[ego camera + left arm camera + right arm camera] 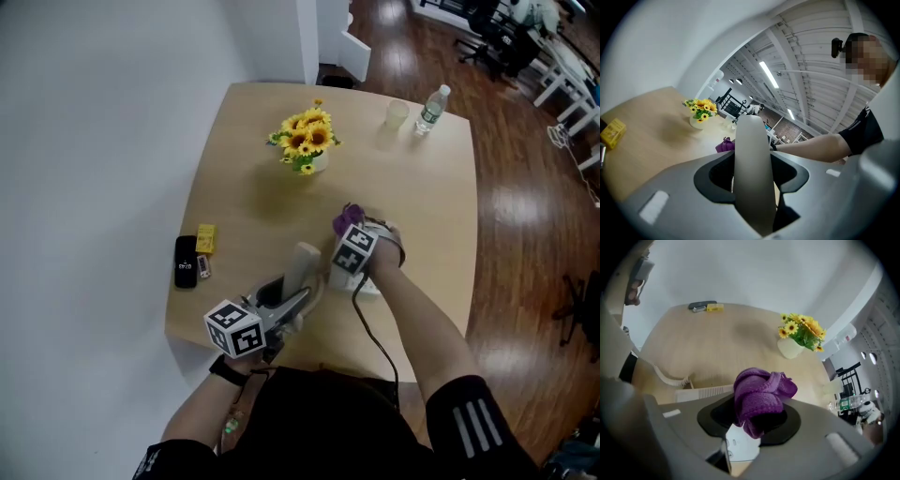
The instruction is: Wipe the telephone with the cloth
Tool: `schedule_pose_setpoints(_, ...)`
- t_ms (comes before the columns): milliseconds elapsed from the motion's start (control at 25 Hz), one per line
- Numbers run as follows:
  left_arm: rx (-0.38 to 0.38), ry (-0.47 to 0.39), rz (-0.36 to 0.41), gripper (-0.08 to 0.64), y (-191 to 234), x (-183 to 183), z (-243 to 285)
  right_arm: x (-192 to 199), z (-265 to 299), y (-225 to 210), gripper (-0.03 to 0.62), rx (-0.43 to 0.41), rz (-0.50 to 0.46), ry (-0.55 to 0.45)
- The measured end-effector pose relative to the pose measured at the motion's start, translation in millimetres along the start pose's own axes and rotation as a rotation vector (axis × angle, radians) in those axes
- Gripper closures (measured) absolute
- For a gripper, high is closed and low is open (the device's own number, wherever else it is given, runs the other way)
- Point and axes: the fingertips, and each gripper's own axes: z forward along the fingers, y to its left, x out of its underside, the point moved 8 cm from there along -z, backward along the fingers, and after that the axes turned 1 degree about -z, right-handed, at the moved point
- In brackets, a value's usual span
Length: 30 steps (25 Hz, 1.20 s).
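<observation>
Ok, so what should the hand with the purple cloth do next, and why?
Probably lower the right gripper a little so the purple cloth presses on the white telephone base, then start rubbing. The cloth is pinched in its jaws over the base, and the left gripper holds the handset lifted out of the way.

Looking down on a pale wooden table (427, 187) standing against a white wall (94, 112) on a dark wooden floor (525, 197), with black office chairs (489, 42) sitting well beyond.
</observation>
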Motion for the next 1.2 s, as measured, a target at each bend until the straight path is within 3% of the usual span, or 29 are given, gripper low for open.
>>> schedule_pose_setpoints(120, -0.019, -0.003, -0.011, 0.350, 2.6, 4.8, -2.2, -2.5, -4.7, 8.8, 0.457, 0.000, -0.084, 0.040)
schedule_pose_setpoints(360, -0.007, -0.016, -0.002, 0.350, 2.5, 2.1, -1.3, 16.5, -15.0, 72.3, 0.457, 0.119, -0.389, 0.074)
schedule_pose_setpoints(520, -0.003, -0.020, 0.005, 0.350, 1.3, -0.1, 1.5, 29.9, -18.8, 106.8, 0.457, 0.108, -0.373, 0.070)
schedule_pose_setpoints(720, -0.014, -0.005, 0.022, 0.350, 0.1, 3.2, 5.8, 37.5, -26.0, 144.3, 0.457, 0.001, -0.373, 0.064)
schedule_pose_setpoints(920, -0.040, 0.011, 0.018, 0.350, 4.9, 8.6, 11.4, 37.5, -19.6, 167.7, 0.457, -0.089, -0.258, 0.010)
schedule_pose_setpoints(1040, -0.058, 0.009, -0.016, 0.350, 11.6, 10.5, 17.0, 38.1, -28.9, 168.6, 0.457, -0.202, -0.166, -0.039)
schedule_pose_setpoints(1120, -0.086, 0.016, -0.014, 0.350, 16.3, 11.0, 22.2, 39.6, -42.6, 169.7, 0.457, -0.321, -0.041, -0.121)
schedule_pose_setpoints(1200, -0.119, 0.034, 0.003, 0.350, 19.4, 10.7, 29.5, 44.6, -65.2, 168.5, 0.457, -0.386, 0.110, -0.226)
